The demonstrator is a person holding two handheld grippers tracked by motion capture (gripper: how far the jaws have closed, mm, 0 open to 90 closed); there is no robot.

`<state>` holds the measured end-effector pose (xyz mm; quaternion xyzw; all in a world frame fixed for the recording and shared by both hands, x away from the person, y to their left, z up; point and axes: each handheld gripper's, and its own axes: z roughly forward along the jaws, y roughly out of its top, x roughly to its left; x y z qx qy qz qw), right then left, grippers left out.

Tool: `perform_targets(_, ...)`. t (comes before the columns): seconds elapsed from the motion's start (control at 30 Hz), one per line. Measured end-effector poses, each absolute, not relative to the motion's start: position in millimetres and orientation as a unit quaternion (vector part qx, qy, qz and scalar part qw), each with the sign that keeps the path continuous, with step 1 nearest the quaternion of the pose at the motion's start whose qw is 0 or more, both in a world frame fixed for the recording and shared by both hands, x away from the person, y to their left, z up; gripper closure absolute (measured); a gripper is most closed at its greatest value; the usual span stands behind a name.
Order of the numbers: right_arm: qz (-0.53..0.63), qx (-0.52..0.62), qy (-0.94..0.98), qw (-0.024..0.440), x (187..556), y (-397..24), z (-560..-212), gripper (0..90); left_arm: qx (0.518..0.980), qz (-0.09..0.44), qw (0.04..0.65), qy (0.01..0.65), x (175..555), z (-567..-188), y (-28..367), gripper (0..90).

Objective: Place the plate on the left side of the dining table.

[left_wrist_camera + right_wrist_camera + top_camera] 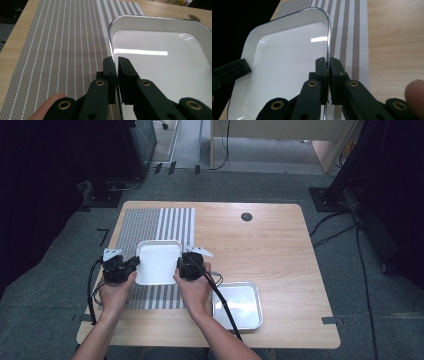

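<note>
White tray [158,262] sits between our tongs over the striped mat [150,222]: left tongs [134,265] clamp its left rim, right tongs [179,266] its right rim, equally near.

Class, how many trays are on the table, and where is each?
2. A white tray on the striped mat, held between both claws; a metal tray near the table's front edge.

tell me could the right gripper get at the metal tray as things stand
Probably not right away: the right gripper is clamped on the white tray's rim. The metal tray sits close beside that forearm with nothing between, so once it lets go the way looks free.
</note>
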<state>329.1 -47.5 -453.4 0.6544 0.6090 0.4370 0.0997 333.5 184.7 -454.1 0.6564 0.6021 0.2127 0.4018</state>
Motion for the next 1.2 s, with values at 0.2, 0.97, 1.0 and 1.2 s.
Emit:
perform_targets(0.2, 0.426, 0.674, 0.6, 0.072, 356.5, -34.2, -465.2, 88.1, 0.65, 0.217, 0.39, 0.616, 363.1, -459.9, 193.6, 87.5)
perform_targets(0.97, 0.394, 0.69, 0.6, 0.091, 421.9, -10.5, -495.4, 89.0, 0.64, 0.172, 0.363, 0.655, 430.2, -491.7, 208.1, 87.9)
perform_targets(1.0, 0.393, 0.691, 0.599, 0.093, 425.5, -9.6, -497.0, 88.8, 0.64, 0.171, 0.361, 0.656, 432.2, -492.3, 208.1, 87.8)
perform_targets(1.2, 0.39, 0.694, 0.597, 0.098, 430.6, -8.0, -502.6, 88.2, 0.649, 0.168, 0.347, 0.657, 442.6, -499.2, 205.6, 86.0)
